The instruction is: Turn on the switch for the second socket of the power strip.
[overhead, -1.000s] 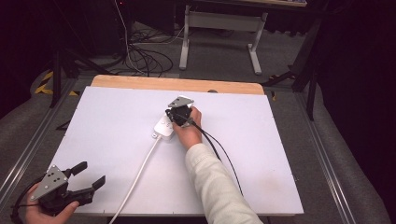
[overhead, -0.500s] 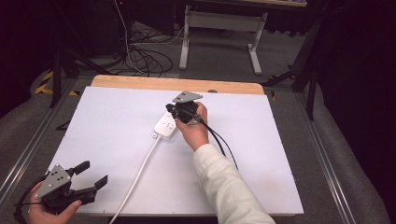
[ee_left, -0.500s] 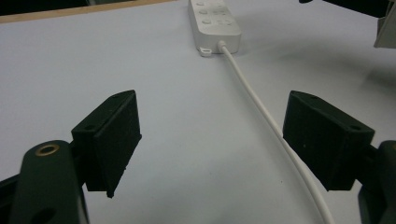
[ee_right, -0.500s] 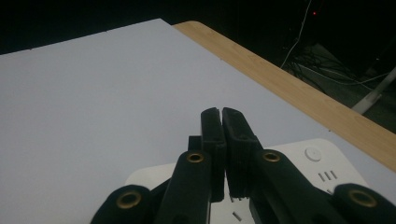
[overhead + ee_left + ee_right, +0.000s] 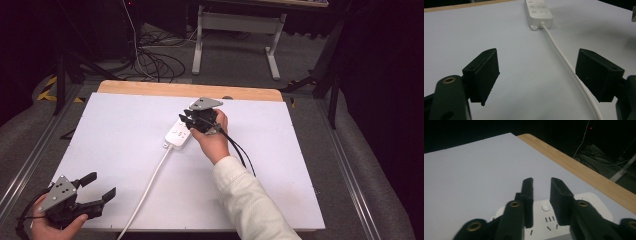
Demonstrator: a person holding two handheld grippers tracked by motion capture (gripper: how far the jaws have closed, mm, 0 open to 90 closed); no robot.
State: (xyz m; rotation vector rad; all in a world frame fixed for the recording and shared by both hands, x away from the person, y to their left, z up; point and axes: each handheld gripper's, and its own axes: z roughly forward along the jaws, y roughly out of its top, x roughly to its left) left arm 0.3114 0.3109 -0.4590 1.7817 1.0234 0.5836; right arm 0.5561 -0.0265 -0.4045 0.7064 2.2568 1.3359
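the white power strip (image 5: 178, 134) lies flat near the middle of the desk (image 5: 100, 130), a little toward the far wooden edge (image 5: 150, 89), with its white cord (image 5: 145, 192) running back to the near edge.

the right hand (image 5: 212, 140) reaches in from the bottom of the high view, its pale sleeve (image 5: 250, 200) slanting up across the desk, wrist bent so the right gripper (image 5: 187, 120) points leftward over the far end of the strip. in the right gripper view the strip sits just below the jaws, a round button and slot holes showing between them. the jaws have just been opening and now stand a little apart with a narrow gap; nothing is between them and the pads touch nothing.

the left hand (image 5: 55, 225) rests at the near left corner of the desk, well apart from the strip. it holds the left gripper (image 5: 97, 187) roughly level, aimed to the right and slightly away across the white surface. its jaws stand wide apart and hold nothing; in the left gripper view the cord passes close by one jaw and the strip lies farther off.
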